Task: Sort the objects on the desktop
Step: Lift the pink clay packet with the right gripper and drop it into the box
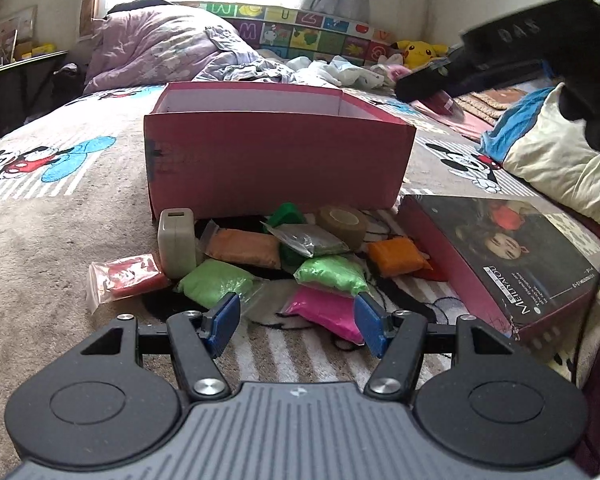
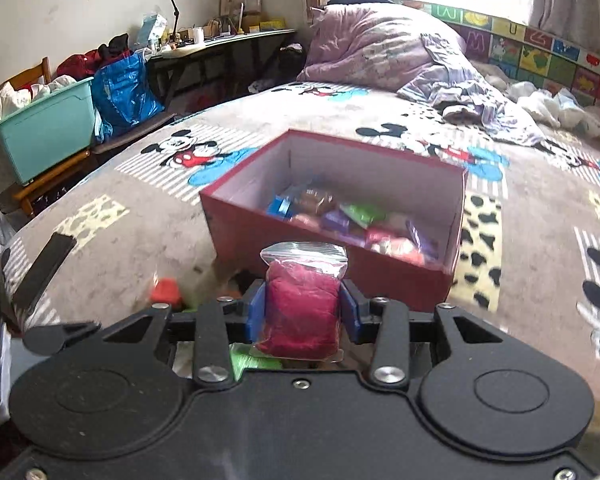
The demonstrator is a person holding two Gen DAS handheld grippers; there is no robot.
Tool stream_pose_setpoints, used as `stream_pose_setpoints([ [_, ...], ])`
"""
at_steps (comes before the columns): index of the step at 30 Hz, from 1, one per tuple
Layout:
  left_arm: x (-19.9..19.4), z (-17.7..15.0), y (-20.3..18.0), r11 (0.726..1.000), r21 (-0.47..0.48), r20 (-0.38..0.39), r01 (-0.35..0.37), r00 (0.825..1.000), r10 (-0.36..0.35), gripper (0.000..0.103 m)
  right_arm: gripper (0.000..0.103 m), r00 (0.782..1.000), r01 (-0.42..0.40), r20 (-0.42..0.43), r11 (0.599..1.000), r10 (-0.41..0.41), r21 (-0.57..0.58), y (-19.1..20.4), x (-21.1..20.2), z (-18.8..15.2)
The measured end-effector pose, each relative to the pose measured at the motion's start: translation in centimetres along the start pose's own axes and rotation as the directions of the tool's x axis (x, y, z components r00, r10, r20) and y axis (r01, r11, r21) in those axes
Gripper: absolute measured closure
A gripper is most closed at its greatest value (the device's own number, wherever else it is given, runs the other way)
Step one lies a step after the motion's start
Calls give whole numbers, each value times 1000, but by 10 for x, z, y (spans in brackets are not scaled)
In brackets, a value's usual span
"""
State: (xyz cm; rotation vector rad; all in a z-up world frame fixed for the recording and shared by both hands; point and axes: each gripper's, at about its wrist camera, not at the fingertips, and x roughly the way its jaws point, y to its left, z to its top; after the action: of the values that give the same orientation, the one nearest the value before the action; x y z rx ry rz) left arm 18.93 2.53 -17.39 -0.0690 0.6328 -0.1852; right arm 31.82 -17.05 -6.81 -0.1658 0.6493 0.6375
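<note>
I work on a bed covered with a grey cartoon-mouse printed blanket (image 1: 52,240) under a bright window. My open red cardboard box (image 2: 336,280) sits on it, small packets already inside. My left gripper (image 1: 298,322) hangs open over loose packets. My right gripper (image 2: 302,314) clamps a dark red clay packet in clear plastic (image 2: 302,304).

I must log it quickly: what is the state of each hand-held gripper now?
Left hand-held gripper: open, holding nothing.
Right hand-held gripper: closed on a dark red clay bag.
</note>
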Motion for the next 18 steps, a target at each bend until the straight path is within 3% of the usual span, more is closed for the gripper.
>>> stream_pose_setpoints([
  [9,2,1,4,1000,-13,2,-1,1000,1,41,64,1000,24,-3,1000,-24,13,-22,28,34],
  [18,4,1,8,1000,-25,-5,2,1000,-3,41,64,991,108,-80,994,-107,10,-56,76,63],
])
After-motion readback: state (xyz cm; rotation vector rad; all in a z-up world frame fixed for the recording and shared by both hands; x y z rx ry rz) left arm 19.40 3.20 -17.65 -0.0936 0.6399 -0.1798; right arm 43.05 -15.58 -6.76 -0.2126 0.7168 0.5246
